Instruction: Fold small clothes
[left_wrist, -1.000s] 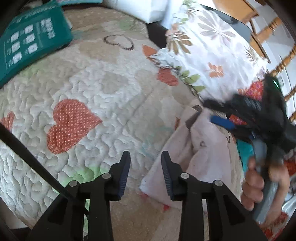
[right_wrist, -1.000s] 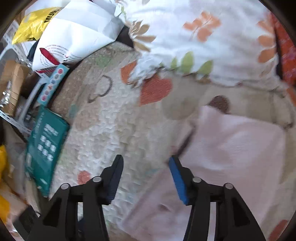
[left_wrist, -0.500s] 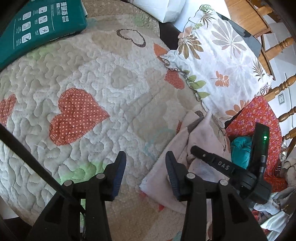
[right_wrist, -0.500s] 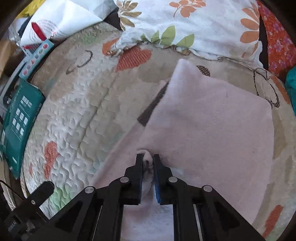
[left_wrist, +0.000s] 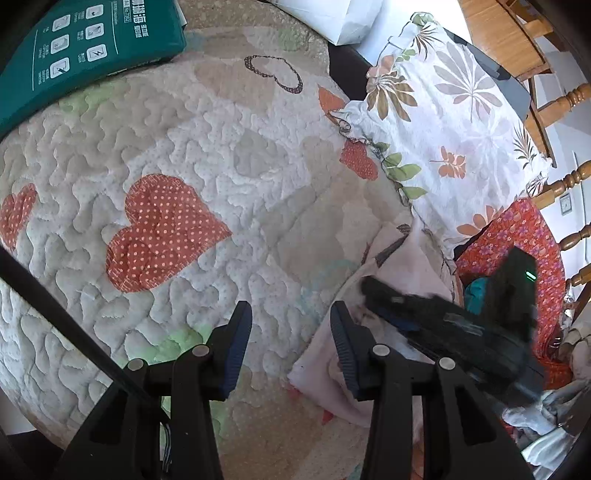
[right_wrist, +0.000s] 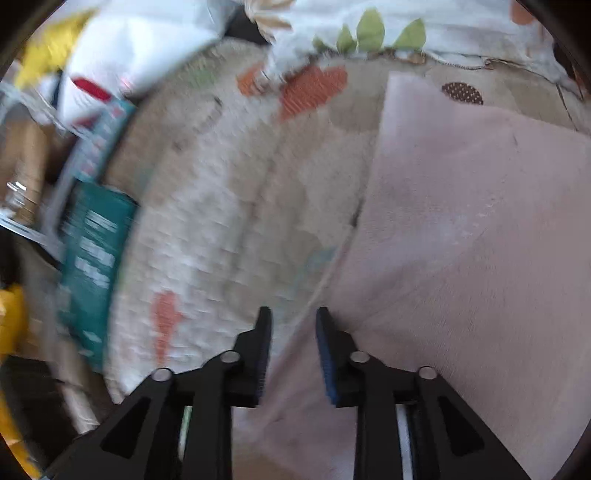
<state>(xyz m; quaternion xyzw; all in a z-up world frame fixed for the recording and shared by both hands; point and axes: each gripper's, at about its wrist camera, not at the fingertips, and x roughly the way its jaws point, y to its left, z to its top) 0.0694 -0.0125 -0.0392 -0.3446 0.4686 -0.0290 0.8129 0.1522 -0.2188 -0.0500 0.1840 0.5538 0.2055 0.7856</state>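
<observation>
A pale pink garment (right_wrist: 461, 229) lies flat on the quilted heart bedspread (left_wrist: 221, 155); in the left wrist view it shows at lower right (left_wrist: 402, 273). My right gripper (right_wrist: 291, 321) is open and empty, just above the garment's left edge; it appears blurred in the left wrist view (left_wrist: 373, 291) over the cloth. My left gripper (left_wrist: 291, 317) is open and empty, above the bedspread just left of the garment's near corner.
A floral pillow (left_wrist: 443, 122) lies beyond the garment. A green package (left_wrist: 85, 48) sits at the far left of the bed, also in the right wrist view (right_wrist: 96, 251). Red patterned cloth (left_wrist: 517, 240) and wooden chairs (left_wrist: 569, 181) are on the right.
My right gripper, shut on a pinch of the pink garment half a second ago, has let go and opened, and is moving. The left gripper has shifted slightly.
</observation>
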